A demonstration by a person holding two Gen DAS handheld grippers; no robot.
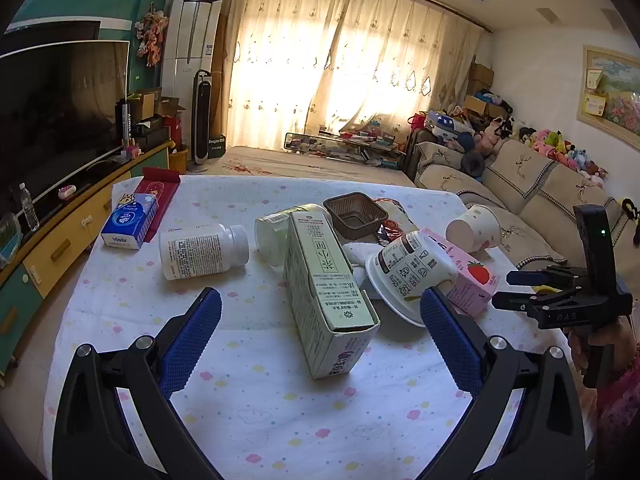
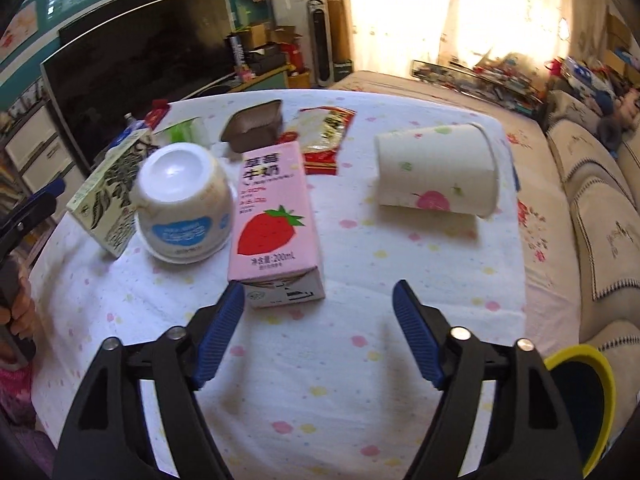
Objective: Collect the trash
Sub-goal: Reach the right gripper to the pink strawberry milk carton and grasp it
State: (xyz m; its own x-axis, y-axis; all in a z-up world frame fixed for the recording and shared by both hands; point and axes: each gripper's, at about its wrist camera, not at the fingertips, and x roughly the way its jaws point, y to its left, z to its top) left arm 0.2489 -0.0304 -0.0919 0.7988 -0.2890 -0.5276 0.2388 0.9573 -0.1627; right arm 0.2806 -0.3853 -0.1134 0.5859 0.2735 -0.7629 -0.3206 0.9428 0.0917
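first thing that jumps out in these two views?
The litter strewn over the white polka-dot tablecloth: a pale green tea carton lying flat in the middle, a white pill bottle on its side left of it, and an upturned white yogurt tub. In the right wrist view, a pink strawberry milk carton lies flat just ahead of the right gripper, whose jaws are open and empty, and a tipped paper cup lies further right.

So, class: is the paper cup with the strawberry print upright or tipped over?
Tipped over: the paper cup lies on its side on the tablecloth, rim pointing right.
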